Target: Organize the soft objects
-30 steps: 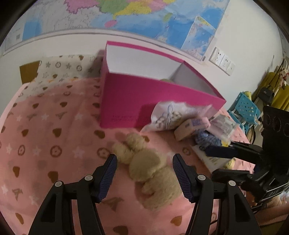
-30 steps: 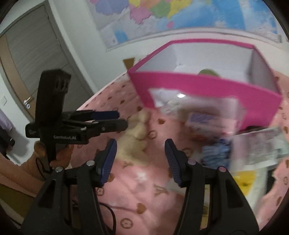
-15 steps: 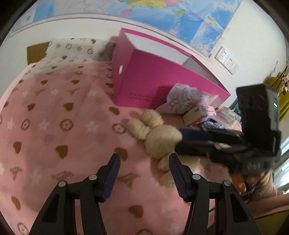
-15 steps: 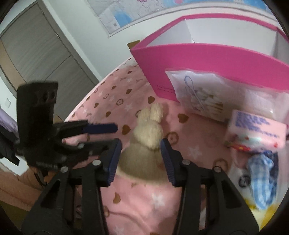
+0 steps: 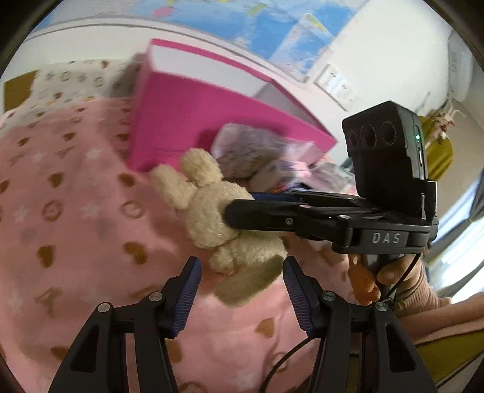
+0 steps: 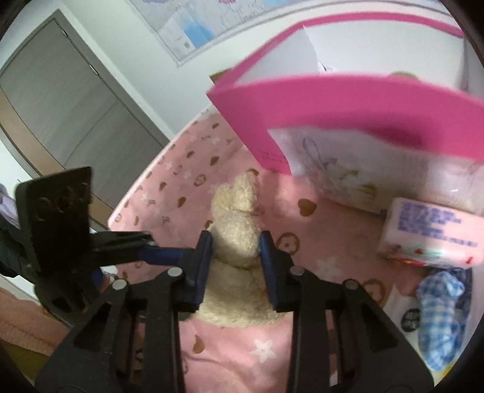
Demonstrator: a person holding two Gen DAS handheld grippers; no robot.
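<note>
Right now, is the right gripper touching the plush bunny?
Touching. The right wrist view shows the right gripper with both pads pressed into the plush bunny at its neck; the fur bulges around them, with no gap.

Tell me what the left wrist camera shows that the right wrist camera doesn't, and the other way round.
Only the left wrist view shows the wall sockets and the hand holding the right gripper.

Only the right wrist view shows the grey door, the blue checked cloth and the pink box's white interior.

Both show the beige plush bunny on the pink blanket, the pink box, the wall map, and the right gripper's jaws closed around the bunny.
</note>
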